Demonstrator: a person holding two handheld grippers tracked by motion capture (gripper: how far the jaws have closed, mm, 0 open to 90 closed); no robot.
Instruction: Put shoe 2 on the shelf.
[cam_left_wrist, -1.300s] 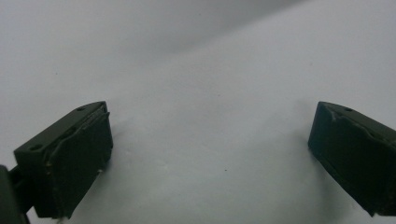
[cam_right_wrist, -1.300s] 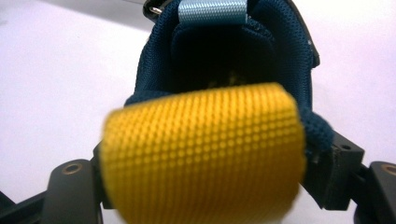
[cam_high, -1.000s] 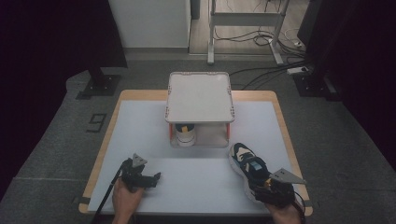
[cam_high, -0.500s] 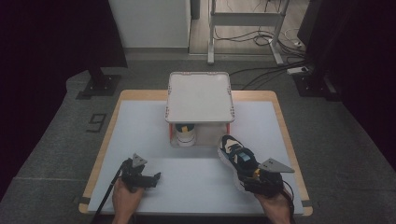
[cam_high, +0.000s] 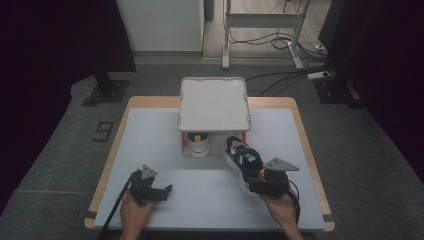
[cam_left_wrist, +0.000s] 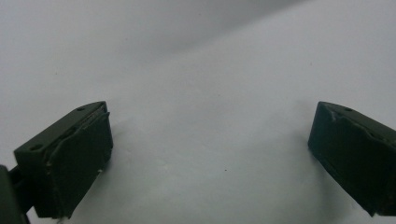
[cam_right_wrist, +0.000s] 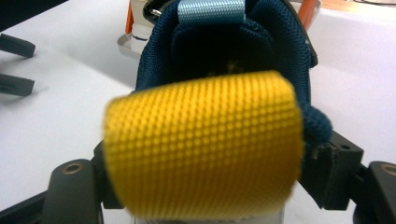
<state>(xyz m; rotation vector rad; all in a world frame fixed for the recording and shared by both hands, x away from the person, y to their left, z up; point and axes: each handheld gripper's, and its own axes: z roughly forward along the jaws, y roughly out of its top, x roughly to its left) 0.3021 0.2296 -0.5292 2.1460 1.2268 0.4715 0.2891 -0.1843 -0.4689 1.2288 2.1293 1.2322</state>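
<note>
Your left gripper (cam_high: 167, 189) rested on the white table (cam_high: 150, 135), its jaws spread wide with only bare surface between them. Your right gripper (cam_high: 248, 176) was clenched on the heel of a dark blue shoe (cam_high: 241, 155), its yellow heel tab (cam_right_wrist: 203, 142) sitting between the jaws, the toe pointing ahead toward the small shelf (cam_high: 213, 103).

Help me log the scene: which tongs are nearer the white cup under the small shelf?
Right. The right tongs, holding the blue sneaker by its heel, sit just right of the white cup. The left tongs rest open, farther toward the table's near-left edge.
</note>
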